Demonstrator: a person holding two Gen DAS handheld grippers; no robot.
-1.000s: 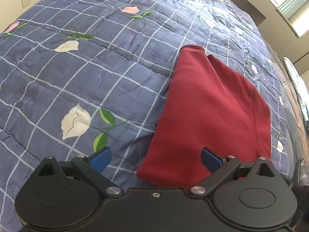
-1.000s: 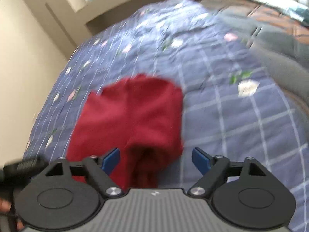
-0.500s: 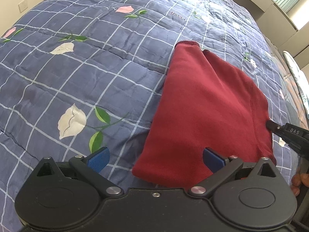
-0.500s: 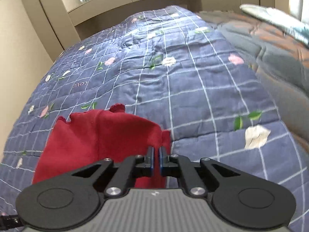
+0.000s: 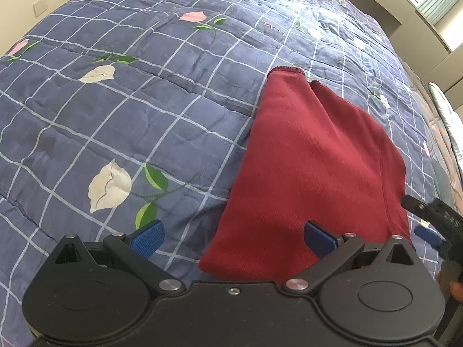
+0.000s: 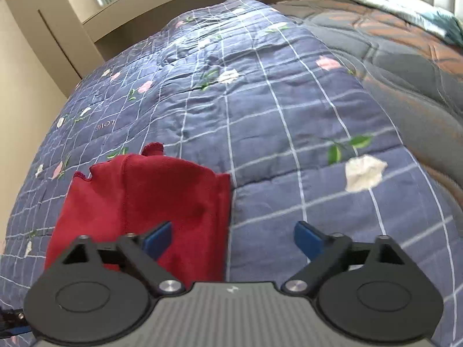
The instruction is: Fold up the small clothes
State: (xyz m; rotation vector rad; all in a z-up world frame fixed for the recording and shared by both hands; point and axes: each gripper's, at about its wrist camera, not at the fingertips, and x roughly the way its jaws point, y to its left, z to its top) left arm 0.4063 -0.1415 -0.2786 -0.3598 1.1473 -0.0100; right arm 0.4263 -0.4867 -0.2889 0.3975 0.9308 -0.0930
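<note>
On the bed, a folded red garment (image 5: pixel 312 173) lies flat on the blue checked quilt (image 5: pixel 121 110). Left tongs (image 5: pixel 233 235) gape wide, empty, over its near edge. Right tongs (image 6: pixel 233 238) are opening, gripping nothing, straddling the garment's right edge. A grey blanket (image 6: pixel 411 66) lies beyond.

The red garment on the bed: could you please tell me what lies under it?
The red garment lies on the blue checked floral quilt, which shows all around it. Whatever is beneath the cloth itself is covered.
</note>
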